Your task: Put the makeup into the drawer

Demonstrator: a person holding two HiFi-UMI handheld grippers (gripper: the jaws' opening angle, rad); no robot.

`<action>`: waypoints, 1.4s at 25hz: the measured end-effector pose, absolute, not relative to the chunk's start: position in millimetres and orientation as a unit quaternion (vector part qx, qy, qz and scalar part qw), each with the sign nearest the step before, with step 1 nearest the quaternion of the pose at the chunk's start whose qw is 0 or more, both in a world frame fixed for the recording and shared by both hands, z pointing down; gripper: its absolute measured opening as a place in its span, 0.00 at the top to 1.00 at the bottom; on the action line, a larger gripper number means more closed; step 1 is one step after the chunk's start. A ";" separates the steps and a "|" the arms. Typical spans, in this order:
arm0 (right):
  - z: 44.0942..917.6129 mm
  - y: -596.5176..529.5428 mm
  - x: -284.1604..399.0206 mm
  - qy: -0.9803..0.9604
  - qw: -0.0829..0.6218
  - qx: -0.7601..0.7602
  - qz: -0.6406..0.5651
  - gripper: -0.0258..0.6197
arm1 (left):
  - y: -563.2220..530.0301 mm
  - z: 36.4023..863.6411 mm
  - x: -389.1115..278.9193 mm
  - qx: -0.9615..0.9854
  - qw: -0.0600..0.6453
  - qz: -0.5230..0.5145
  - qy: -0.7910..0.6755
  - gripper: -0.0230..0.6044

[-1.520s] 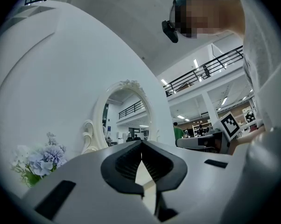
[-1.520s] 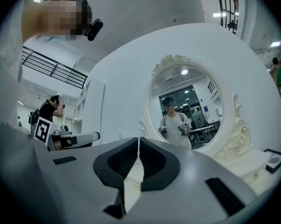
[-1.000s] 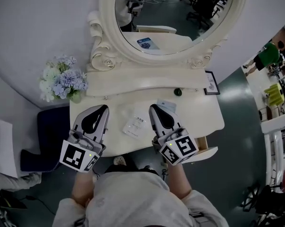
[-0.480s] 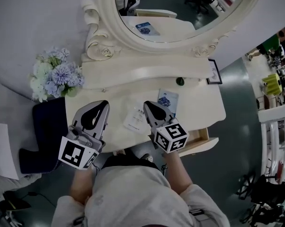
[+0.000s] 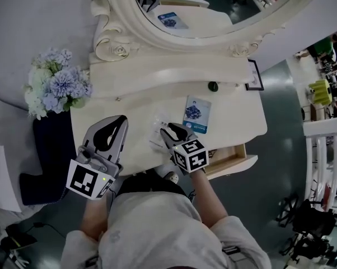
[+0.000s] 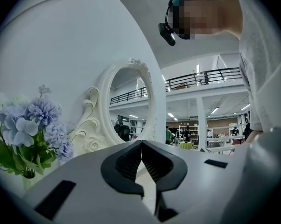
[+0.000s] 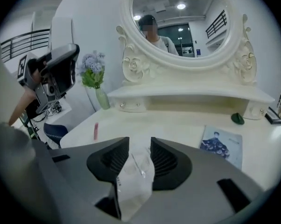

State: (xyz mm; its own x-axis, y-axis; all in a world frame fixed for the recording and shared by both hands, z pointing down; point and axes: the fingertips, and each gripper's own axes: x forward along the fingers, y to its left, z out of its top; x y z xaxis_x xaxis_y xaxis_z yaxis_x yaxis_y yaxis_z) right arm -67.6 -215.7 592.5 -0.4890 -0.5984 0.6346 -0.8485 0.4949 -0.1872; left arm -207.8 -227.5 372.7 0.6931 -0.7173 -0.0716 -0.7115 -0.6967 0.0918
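**flat packet, spread claw: the pinch could miss or crumple it**

the makeup in hand is a thin, see-through packet (image 7: 136, 171). it lies flat on the dressing table (image 5: 235, 125) near the front edge, well apart from the open drawer (image 5: 231, 162) at the table's front right. the right gripper (image 7: 139, 141) tilts down over it. its jaws have just been opening and now stand spread, with the packet showing between them. neither pad seems to press on the packet, so nothing is held yet.

the main risk, as i judge it, is how flat the packet lies. if the jaws close a little too high, they would meet on air. if the tips press hard on the wood, they could push the packet toward the front edge or fold it. a crooked approach would catch only a corner. the slick film could then slip out on the way to the drawer and land on the floor.

further out, a pink stick (image 7: 95, 130) to the left and a blue booklet (image 7: 222, 144) to the right lie clear of the packet and look unlikely to interfere. the drawer appears only partly pulled out, so a limp packet might catch on its front. the left gripper (image 6: 141, 144) is pressed together on nothing, off to the side, and cannot steady the packet.
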 end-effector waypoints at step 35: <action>611.6 -195.7 -66.6 -0.811 0.253 0.436 0.297 0.91 | -221.2 374.4 -201.3 0.918 0.028 -0.046 -0.392 0.94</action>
State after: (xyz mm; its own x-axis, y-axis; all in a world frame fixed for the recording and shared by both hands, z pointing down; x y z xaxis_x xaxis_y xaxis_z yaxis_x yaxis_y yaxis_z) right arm -66.6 -195.7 611.6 -0.4913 -0.5577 0.6690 -0.8579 0.4425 -0.2611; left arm -201.3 -221.2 374.4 0.6882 -0.7228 -0.0637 -0.7176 -0.6909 0.0871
